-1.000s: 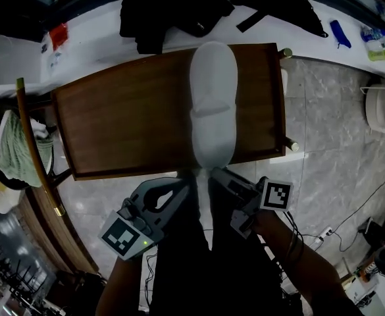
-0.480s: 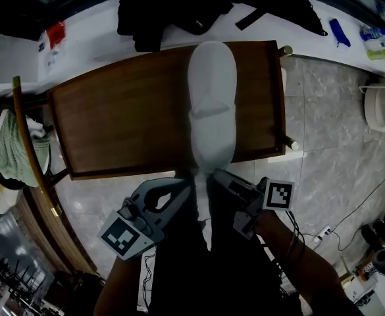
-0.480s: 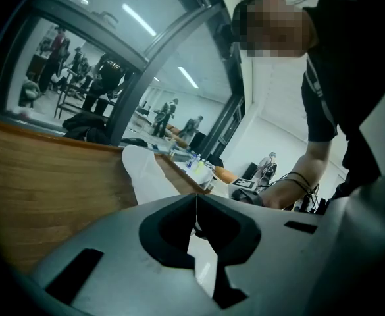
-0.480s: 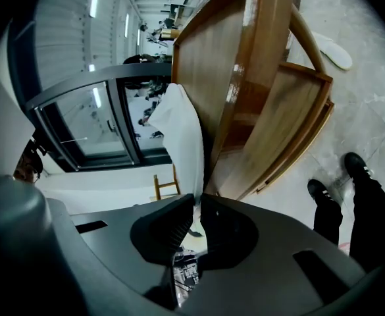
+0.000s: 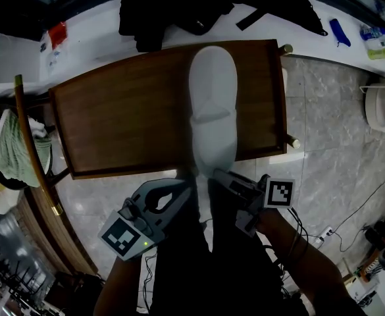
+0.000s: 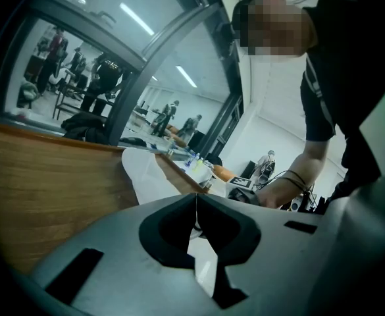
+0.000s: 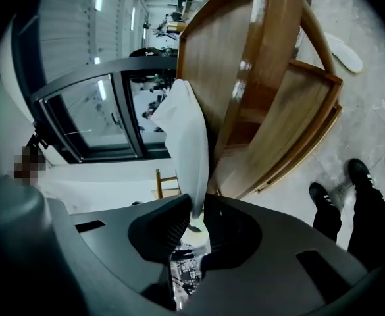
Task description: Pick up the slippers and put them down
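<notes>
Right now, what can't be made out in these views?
Slipper underside, all views: mostly pressed against table.
Dark heap on counter, head view: too dark to identify.
Pale oval on floor, right gripper view: too small to identify.
Blue object, head view: too small.

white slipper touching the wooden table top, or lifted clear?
Touching. Head view: the slipper lies flat along the table, its heel just past the near edge. Left gripper view shows it resting on the wood.
</notes>
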A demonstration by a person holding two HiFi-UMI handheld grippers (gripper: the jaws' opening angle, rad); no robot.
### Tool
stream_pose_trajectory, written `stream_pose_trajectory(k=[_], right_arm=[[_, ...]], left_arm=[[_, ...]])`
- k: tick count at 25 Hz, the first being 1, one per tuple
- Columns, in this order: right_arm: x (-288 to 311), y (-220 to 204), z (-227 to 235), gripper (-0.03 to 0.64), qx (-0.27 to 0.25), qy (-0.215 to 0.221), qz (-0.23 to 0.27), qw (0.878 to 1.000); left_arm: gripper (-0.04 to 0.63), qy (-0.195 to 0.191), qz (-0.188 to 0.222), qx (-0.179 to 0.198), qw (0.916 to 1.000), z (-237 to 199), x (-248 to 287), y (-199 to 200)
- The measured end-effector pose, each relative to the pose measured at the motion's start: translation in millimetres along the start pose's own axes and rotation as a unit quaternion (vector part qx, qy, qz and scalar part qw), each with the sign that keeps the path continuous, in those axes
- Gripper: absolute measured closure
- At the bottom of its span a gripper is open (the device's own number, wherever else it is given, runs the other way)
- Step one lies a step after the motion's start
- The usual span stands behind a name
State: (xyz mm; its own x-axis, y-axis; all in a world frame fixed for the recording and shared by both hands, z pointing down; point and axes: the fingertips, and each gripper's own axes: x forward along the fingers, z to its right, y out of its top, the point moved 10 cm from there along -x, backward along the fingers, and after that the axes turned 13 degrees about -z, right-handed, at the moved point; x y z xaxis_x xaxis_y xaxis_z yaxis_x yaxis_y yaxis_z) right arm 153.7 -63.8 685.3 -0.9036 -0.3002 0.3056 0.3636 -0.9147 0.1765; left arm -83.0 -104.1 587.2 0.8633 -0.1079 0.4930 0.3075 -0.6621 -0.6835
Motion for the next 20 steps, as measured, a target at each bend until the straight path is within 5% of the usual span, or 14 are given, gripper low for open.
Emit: stream_pose_trajectory(k=[5, 13, 20], right_arm=[[2.2, -0.9, -6.0, 0.561, -0.008, 0.015, 0.001, 1.000], [-10.7, 13.1, -44.9, 0.561, -0.135, 0.016, 0.040, 0.990], [-27.3, 34.8, -133.0, 0.561, -0.291, 0.036, 0.043, 0.955]], left_arm=[[0.584, 0.005, 0.003, 0.002, 1.0000, -0.8, -3.2, -1.1], [0.584, 0.016, 0.033, 0.010, 0.9993, 4.4, -12.4, 13.9], [0.584, 0.052, 0.088, 0.051, 0.9935, 16.8, -43.3, 68.2]])
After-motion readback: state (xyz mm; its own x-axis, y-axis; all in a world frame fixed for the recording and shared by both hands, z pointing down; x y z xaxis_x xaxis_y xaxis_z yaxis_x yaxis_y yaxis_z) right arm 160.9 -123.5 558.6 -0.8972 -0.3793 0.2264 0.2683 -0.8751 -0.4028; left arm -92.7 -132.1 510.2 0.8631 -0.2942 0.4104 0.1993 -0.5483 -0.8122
